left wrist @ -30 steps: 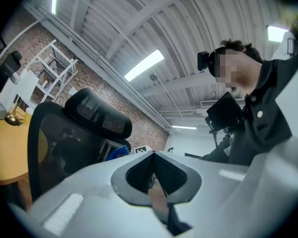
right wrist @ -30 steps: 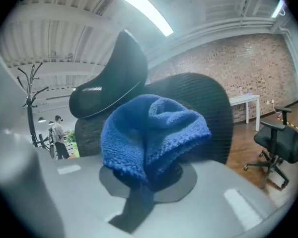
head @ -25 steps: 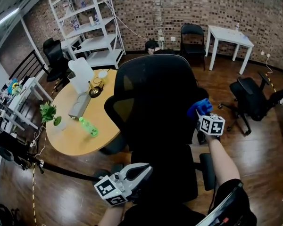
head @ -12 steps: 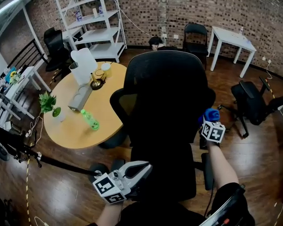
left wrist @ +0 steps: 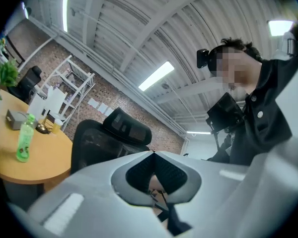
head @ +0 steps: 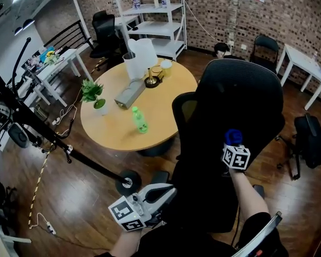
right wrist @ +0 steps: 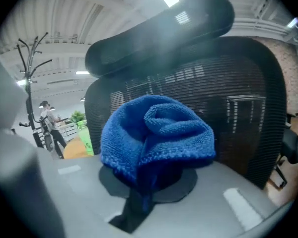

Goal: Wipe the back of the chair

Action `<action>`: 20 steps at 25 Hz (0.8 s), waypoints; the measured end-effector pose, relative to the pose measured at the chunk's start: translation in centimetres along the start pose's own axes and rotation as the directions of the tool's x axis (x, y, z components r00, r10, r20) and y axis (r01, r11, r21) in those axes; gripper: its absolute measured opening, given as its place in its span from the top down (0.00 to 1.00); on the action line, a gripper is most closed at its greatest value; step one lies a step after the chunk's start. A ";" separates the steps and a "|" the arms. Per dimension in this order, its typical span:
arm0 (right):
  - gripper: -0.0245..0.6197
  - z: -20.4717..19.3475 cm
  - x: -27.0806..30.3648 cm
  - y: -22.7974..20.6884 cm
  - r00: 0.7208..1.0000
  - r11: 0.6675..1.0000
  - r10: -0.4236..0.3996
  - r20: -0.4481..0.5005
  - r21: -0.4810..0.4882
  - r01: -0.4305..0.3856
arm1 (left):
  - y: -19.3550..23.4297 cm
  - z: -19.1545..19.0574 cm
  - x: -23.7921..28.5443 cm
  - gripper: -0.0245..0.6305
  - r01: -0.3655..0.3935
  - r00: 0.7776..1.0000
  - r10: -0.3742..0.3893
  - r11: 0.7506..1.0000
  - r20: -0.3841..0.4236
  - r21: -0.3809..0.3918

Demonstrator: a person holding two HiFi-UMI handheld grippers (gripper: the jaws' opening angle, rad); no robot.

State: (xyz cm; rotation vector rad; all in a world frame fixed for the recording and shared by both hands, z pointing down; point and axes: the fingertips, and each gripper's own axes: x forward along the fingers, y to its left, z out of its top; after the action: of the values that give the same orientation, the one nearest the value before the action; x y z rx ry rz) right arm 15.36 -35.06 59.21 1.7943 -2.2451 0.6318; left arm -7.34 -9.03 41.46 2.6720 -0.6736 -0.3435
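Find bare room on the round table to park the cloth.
Freest: the near arc of the table, between the green bottle and the rim. Also the right side, between the bottle and the chair. Crowded: the far side, with white jug, cup, grey box; plant on the left.

You wear a black top (head: 182, 246) with pale round buttons and sleeves that stop above the forearm, and a black camera (left wrist: 203, 58) on your head. Your left hand-held gripper (head: 168, 193) and right hand-held gripper (head: 233, 143) have light grey shells, each carrying a cube of black-and-white square markers.
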 end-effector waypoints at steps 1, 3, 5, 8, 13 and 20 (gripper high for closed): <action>0.88 -0.1 0.7 1.6 1.000 1.000 0.028 -0.006 -0.011 -0.028 | 0.1 0.3 -0.7 0.96 -0.019 1.000 0.019 1.000 0.006 0.003; 0.88 -0.1 1.7 4.5 0.997 0.997 0.073 -0.015 -0.030 -0.074 | 0.1 0.8 -2.2 0.96 -0.054 0.998 0.054 0.998 0.016 0.010; 0.88 -0.3 2.6 7.6 0.991 0.989 0.130 -0.032 -0.063 -0.132 | 0.2 1.2 -3.7 0.96 -0.094 0.995 0.093 0.995 0.025 0.018; 0.88 -1.3 4.6 12.4 0.973 0.970 0.219 -0.066 -0.089 -0.224 | 0.5 1.6 -6.2 0.96 -0.166 0.985 0.164 0.986 0.048 0.030; 0.88 -2.3 7.2 19.0 0.930 0.928 0.349 -0.113 -0.099 -0.360 | 0.7 2.0 -9.2 0.96 -0.265 0.962 0.261 0.963 0.086 0.048; 0.88 -4.7 7.0 23.4 0.837 0.832 0.521 -0.166 -0.120 -0.541 | 0.2 1.5 -10.0 0.96 -0.321 0.944 0.315 0.946 0.097 0.051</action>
State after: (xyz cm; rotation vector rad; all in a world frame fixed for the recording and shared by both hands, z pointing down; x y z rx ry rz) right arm -9.40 -35.13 61.49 1.0062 -2.6246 0.6043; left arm -16.41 -4.65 41.63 2.5611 -1.1440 -0.3555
